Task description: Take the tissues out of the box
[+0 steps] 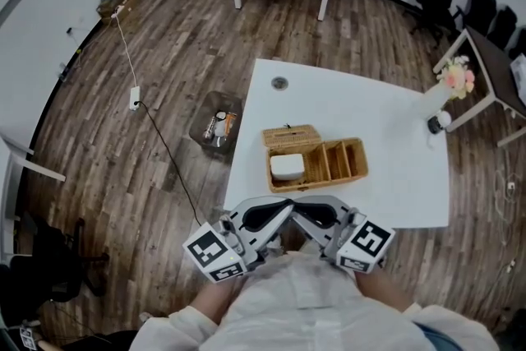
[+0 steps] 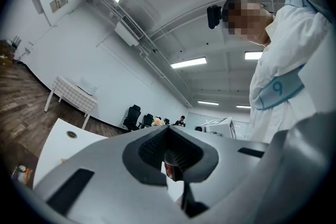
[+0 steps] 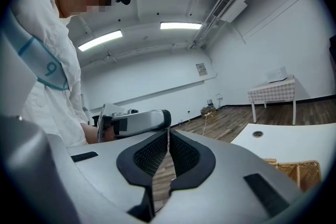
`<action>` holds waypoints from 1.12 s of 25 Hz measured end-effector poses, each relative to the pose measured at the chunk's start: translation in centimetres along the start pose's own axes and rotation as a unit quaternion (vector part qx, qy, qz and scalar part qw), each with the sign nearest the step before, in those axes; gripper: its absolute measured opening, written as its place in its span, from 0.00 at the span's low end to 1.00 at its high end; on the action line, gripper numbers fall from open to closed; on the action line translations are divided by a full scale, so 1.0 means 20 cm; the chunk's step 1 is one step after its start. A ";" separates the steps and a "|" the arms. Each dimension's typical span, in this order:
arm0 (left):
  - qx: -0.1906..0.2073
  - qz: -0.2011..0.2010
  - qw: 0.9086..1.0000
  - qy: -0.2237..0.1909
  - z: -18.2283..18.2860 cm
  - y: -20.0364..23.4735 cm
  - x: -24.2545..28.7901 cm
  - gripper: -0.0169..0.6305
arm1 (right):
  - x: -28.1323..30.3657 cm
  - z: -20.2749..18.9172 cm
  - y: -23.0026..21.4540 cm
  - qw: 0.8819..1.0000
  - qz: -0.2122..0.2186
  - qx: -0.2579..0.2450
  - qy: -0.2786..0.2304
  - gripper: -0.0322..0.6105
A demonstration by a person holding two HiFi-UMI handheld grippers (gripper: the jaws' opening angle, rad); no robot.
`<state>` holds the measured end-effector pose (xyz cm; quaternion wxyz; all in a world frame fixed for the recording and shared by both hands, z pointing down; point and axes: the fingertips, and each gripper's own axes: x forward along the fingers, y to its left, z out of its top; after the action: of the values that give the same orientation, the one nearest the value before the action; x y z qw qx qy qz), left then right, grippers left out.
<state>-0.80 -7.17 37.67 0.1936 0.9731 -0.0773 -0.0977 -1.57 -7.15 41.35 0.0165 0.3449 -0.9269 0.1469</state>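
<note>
White coat (image 1: 304, 308): right under the head camera, filling the bottom edge, both arms pushed forward.
Left tool (image 1: 286, 206): head view, low over the near edge of the table, tip angled inward, marker cube at the back.
Right tool (image 1: 299, 207): mirror image of its partner. The tips come very close, and whether they touch I can't tell.
Table (image 1: 394, 177): white top on a wooden floor.
Wicker box (image 1: 362, 159): on the table just beyond the two tips, split into compartments, with a woven lid (image 1: 292, 136) at its far left.
Tissues (image 1: 288, 167): a white stack sitting in the box's left compartment, and neither tool is on them.
Flowers (image 1: 457, 79): at the table's far right corner.
Floor basket (image 1: 218, 127): down on the boards, just left of the table.
Left gripper view: the dark pads meet at the tips and there's nothing between them. The table shows pale past the jaws at left, with black chairs (image 2: 132, 115) along the far wall.
Right gripper view: the jaws are drawn together to a thin slit and hold nothing. The Left tool's grey body sits just beyond, the Wicker box peeks in at lower right, and a cloth-covered side table (image 3: 273, 93) stands by the wall.
</note>
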 end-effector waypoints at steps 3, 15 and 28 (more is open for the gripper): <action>-0.002 -0.002 1.000 0.002 -0.01 0.02 0.00 0.03 | 0.02 -0.01 -0.01 1.000 0.003 0.004 0.005 0.10; -0.017 0.004 1.000 -0.003 0.00 0.12 0.06 0.03 | 0.05 0.01 -0.12 1.000 0.022 -0.007 0.019 0.10; -0.005 0.027 1.000 0.009 -0.02 0.18 0.06 0.03 | 0.07 0.00 -0.24 0.997 0.032 -0.053 0.047 0.10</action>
<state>0.16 -10.48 39.30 0.2014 0.9706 -0.1016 -0.0835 0.48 -11.56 42.78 0.0738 0.3059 -0.9423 0.1144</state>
